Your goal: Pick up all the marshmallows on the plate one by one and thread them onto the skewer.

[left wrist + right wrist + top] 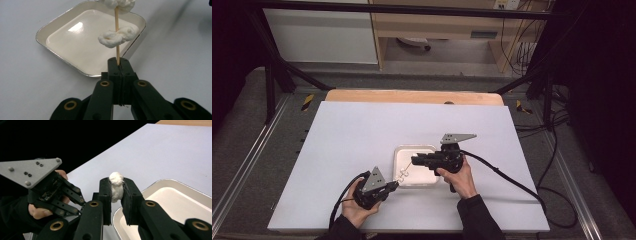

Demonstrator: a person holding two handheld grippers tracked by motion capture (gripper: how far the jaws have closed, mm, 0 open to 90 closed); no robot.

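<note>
High view: white table sheet spread wide, with a wooden edge showing along its far side. White square tray sits toward the near edge, roughly mid-width, between my two grippers.

My right gripper reaches over the tray from its right side, my hand wrapped around the body. Right gripper view: jaws pressed onto a soft white lump, the tray rim below and to the right.

My left gripper lies just off the tray's near-left corner. Left gripper view: jaws closed tight on the base of a thin wooden skewer, which rises over the tray. One white knotted lump is threaded partway up the stick; another white lump sits at the top, cut off by the frame.
</note>
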